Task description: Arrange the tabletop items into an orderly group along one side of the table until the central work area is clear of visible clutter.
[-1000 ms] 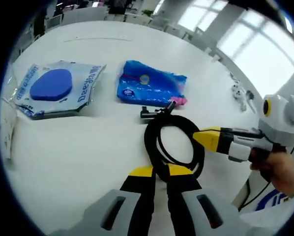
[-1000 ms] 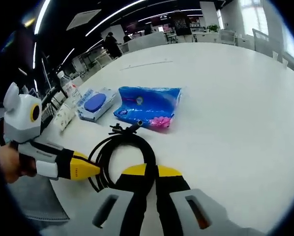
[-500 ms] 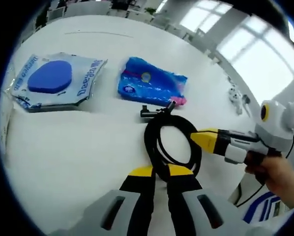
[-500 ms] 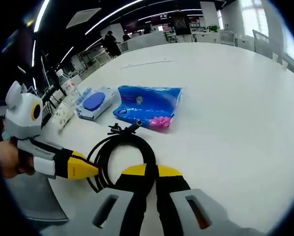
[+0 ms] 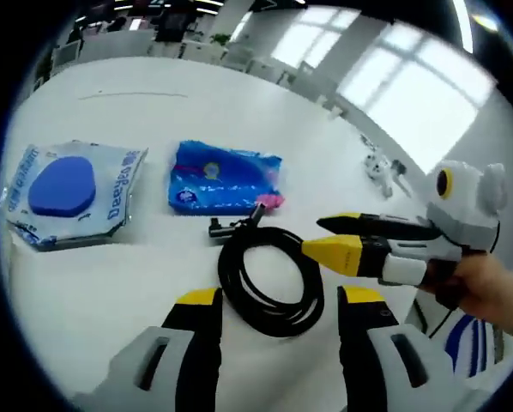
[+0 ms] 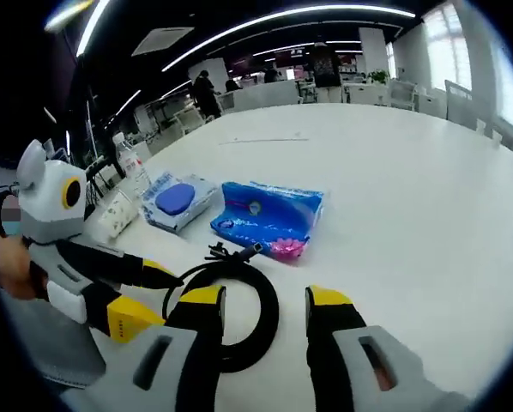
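Cable coil point(image 5: 269, 279) on white counter point(image 5: 85, 283), between our left gripper's point(image 5: 278, 302) wide-open, empty jaws; blue pack point(image 5: 225, 176) just beyond. Right gripper view: right gripper point(image 6: 265, 300) likewise open and empty over coil. We judge cable light, springy; pinch bundled loops.

My left gripper point(image 5: 278, 313) had matt grey plastic jaws tipped in smooth yellow, and my right gripper point(image 6: 265, 311) looked the same. The coiled cable point(image 5: 269, 279) was black with a dull rubbery sheen. The blue packet point(image 5: 224, 178) and the sponge pack point(image 5: 68, 189) were glossy, crinkled plastic film. The table point(image 6: 411, 197) was smooth white with a soft shine.
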